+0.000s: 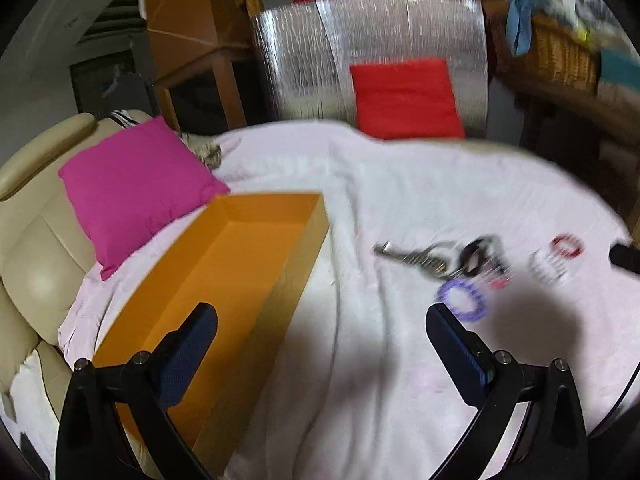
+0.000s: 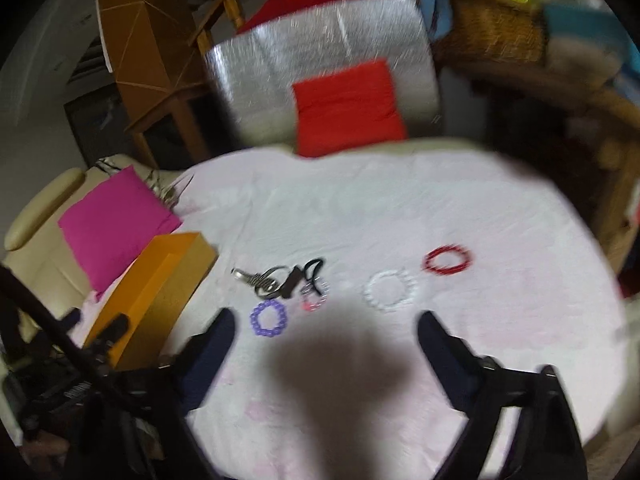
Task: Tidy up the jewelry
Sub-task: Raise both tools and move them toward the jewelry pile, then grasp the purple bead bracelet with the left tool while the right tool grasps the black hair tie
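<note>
Both claws hang spread over the pink sheet (image 2: 360, 208), nothing between the fingers: left gripper (image 1: 320, 344); right gripper (image 2: 326, 344); purple bracelet (image 2: 269, 319), white bracelet (image 2: 390, 291) and red bracelet (image 2: 447, 259) lie just beyond; the orange box (image 1: 224, 280) sits open at the left.

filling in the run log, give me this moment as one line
stage: approach | orange box: empty | purple bracelet, white bracelet, red bracelet: on cloth | left gripper: open | right gripper: open, nothing held

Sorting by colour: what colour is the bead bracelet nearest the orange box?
Purple bracelet, clearest in the right wrist view.
</note>
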The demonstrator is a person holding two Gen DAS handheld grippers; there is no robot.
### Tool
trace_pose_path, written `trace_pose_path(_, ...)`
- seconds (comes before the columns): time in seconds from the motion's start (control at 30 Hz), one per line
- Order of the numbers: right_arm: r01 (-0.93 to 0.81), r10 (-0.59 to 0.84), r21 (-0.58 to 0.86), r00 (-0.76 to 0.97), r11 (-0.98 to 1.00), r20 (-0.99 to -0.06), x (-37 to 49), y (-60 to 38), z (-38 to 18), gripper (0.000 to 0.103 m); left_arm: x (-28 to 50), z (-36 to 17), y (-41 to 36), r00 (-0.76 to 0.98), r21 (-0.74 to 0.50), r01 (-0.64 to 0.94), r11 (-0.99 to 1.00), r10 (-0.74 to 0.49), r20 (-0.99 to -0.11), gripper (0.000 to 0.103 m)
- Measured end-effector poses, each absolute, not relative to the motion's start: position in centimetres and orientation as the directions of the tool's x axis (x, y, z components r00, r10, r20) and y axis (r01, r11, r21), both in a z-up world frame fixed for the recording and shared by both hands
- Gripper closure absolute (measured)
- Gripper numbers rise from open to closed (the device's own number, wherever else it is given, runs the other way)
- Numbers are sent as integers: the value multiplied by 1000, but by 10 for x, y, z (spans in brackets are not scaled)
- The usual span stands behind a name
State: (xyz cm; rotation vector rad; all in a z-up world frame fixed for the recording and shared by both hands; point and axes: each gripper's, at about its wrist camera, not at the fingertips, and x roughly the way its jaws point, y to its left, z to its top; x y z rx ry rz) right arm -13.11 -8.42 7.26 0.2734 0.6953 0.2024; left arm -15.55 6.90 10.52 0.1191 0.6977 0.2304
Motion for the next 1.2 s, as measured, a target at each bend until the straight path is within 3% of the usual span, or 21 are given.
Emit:
trace_pose_path(0.07,-103,328,366,703,925,-631,-98,-81,54,46,-139,90,73,724,186,-153,971,238,-647,0)
trace_pose_path(0.3,-114,449,483,596,868,-665,-2,-65,15,54,-107,70,61,715,58,-59,997,83,-694,0)
trace_pose_path(0.4,-87,459,503,563,860,-687,23,-62,-2,67,-98,62,48,687,-5,7,1000,-8,-726,0)
trace_pose_path(0.43,-69,475,524,533,849,-700,32,-64,-11,76,-96,59,44,678,-19,20,1000,-27,-734,1)
trace_pose_path(0.47,-57,489,542,518,838,-702,37,-64,-16,83,-93,56,40,668,-31,36,999,-47,-742,3)
trace_pose_path(0.57,-50,515,582,531,812,-673,38,-73,-17,96,-81,48,25,634,-63,85,994,-103,-766,26)
trace_pose_path(0.63,-65,537,611,555,789,-635,33,-84,-8,96,-72,42,18,608,-92,110,990,-140,-781,39)
trace_pose_path(0.87,-36,540,659,607,751,-583,21,-125,11,96,-53,24,1,537,-166,144,975,-219,-815,40)
trace_pose_path(0.93,-27,534,662,616,749,-579,20,-131,13,96,-52,25,-2,544,-183,160,970,-241,-804,64)
trace_pose_path(1.03,-24,528,664,629,747,-571,18,-139,18,96,-52,24,-7,540,-187,179,966,-255,-802,90)
trace_pose_path(1.2,-41,518,658,654,752,-551,13,-143,24,96,-62,35,-10,570,-207,217,954,-297,-766,93)
